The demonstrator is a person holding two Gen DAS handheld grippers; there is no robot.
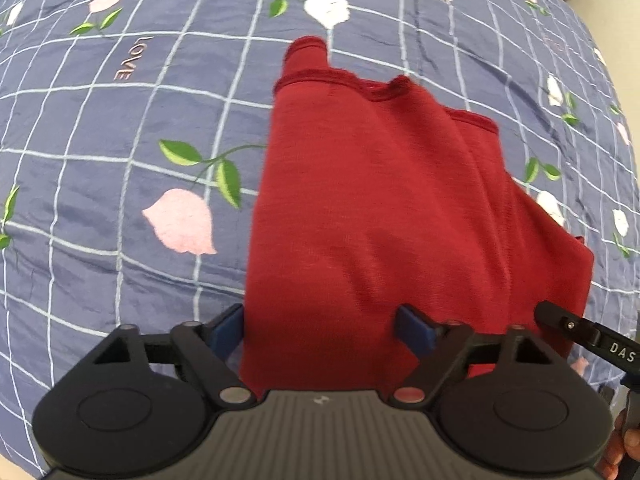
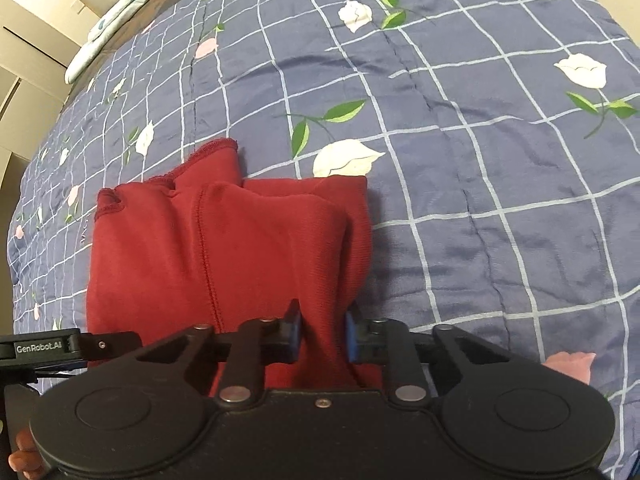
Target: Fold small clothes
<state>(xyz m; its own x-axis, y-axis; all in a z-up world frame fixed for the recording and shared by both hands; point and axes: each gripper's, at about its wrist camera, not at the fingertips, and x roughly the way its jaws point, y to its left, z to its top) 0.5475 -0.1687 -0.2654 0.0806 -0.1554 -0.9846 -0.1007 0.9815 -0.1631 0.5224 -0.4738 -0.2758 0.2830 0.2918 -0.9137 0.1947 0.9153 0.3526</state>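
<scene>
A red garment (image 1: 360, 208) lies partly folded on the blue floral bedspread (image 1: 120, 152), one sleeve cuff pointing away. My left gripper (image 1: 322, 330) is open, its blue pads (image 1: 226, 330) far apart, and the garment's near edge runs between them. In the right wrist view the red garment (image 2: 224, 248) shows a stitched seam and bunched folds. My right gripper (image 2: 322, 338) is shut on a pinched ridge of the cloth at its near edge, with the blue pads (image 2: 351, 338) pressing both sides. Each gripper's black finger shows at the edge of the other's view.
The bedspread (image 2: 500, 160) spreads wide on all sides, lightly wrinkled. A pillow or rolled cloth (image 2: 116, 16) lies at the far bed edge by a cream wall. Part of a hand (image 1: 624, 452) shows at the bottom right.
</scene>
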